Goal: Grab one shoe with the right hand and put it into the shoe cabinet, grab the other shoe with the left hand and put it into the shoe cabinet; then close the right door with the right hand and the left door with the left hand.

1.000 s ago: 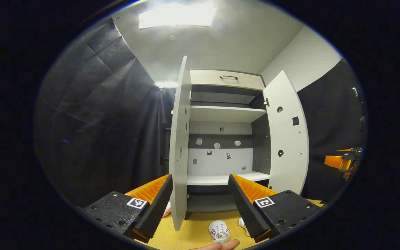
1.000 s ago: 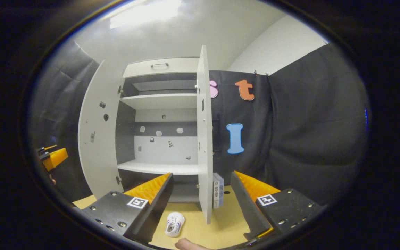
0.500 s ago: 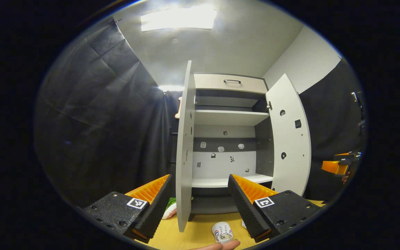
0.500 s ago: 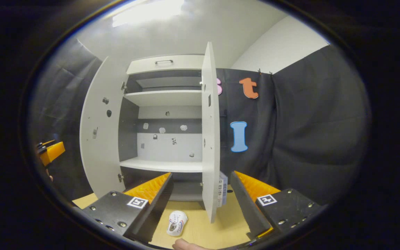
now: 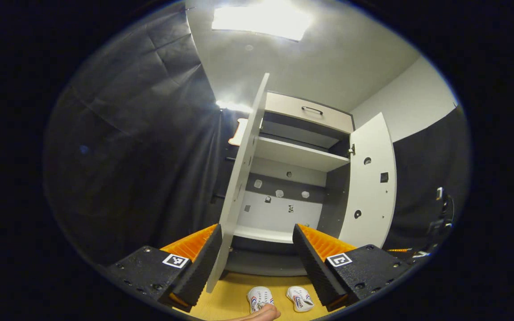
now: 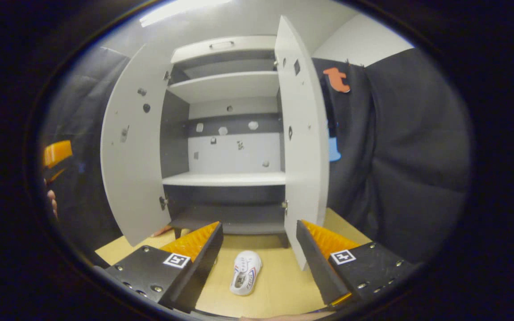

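Both shoes (image 5: pixel 279 298) lie on the surface (image 6: pixel 279 276) before the open shoe cabinet (image 6: pixel 225 178); right gripper (image 6: pixel 257 263) and left gripper (image 5: pixel 257 263) hang above them, fingers spread, ready to grab.

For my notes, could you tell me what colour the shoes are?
White shoes with red and blue stripes, clearest in the right gripper view.

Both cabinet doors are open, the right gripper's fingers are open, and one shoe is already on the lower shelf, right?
Not quite. No shoe is on the lower shelf yet: the right gripper view shows a white shoe lying on the wooden floor in front of the shoe cabinet. The rest holds: both doors stand open, and the right gripper has its fingers apart.
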`<action>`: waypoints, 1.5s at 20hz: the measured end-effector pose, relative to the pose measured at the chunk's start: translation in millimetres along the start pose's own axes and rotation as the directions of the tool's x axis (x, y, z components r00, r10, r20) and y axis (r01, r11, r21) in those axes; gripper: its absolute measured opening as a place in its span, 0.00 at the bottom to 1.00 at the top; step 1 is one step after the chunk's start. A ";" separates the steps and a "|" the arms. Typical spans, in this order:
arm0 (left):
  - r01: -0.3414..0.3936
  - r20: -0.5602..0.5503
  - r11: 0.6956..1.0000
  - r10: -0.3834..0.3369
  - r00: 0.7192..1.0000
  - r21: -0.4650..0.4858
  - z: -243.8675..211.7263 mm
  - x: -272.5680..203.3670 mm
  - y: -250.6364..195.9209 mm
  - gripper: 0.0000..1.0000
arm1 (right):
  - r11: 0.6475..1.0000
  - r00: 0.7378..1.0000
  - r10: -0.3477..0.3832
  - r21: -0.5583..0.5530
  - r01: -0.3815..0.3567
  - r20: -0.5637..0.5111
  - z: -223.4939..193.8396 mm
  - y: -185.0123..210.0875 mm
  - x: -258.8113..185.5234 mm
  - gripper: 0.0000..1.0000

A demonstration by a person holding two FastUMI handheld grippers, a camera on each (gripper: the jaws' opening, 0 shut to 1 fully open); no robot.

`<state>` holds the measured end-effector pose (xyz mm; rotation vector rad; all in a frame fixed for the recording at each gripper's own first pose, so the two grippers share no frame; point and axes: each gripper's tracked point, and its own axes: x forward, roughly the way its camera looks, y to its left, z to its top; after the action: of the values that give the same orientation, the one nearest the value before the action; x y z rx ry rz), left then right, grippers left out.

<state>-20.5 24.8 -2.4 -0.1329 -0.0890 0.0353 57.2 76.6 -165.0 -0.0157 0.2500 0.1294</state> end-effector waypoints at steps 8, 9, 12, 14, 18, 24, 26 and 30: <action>-0.057 -0.081 0.994 0.064 0.995 0.096 -25.3 -2.3 37.3 0.96 | 0.997 0.945 0.076 0.022 -0.073 -0.318 -157.7 49.7 84.7 0.99; -0.057 -0.092 0.994 0.066 0.994 0.097 -29.0 -2.0 40.0 0.97 | 0.996 0.933 0.087 0.038 -0.078 -0.349 -172.2 54.5 91.4 0.99; -0.042 -0.117 0.994 0.054 0.992 0.099 -40.2 -2.3 44.0 0.97 | 0.995 0.913 0.084 0.075 -0.059 -0.398 -206.8 62.2 111.0 0.99; -0.031 -0.136 0.994 0.045 0.990 0.101 -48.3 -3.6 45.5 0.97 | 0.997 0.901 0.063 0.061 -0.041 -0.430 -227.0 65.8 118.7 0.87; -0.010 -0.162 0.995 0.026 0.986 0.102 -58.7 -5.0 44.7 0.98 | 0.990 0.870 0.136 0.099 -0.101 -0.474 -255.8 93.6 121.2 0.76; 0.020 -0.131 0.993 -0.005 0.991 0.113 -62.4 -3.9 28.5 0.95 | 0.978 0.865 0.121 0.206 -0.021 -0.488 -284.4 65.2 154.6 0.44; 0.046 -0.159 0.993 -0.028 0.987 0.109 -72.7 -3.7 18.7 0.96 | 0.958 0.886 0.142 0.287 -0.010 -0.442 -281.2 66.7 164.2 0.10; 0.084 -0.215 0.994 -0.066 0.974 0.072 -91.3 -2.0 0.2 0.96 | 0.948 0.920 0.131 0.319 -0.006 -0.370 -272.4 63.8 167.8 0.10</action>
<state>-14.2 13.0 -92.8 -0.0520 0.1214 -0.0509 143.2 152.4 -470.5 0.2877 0.6674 0.1561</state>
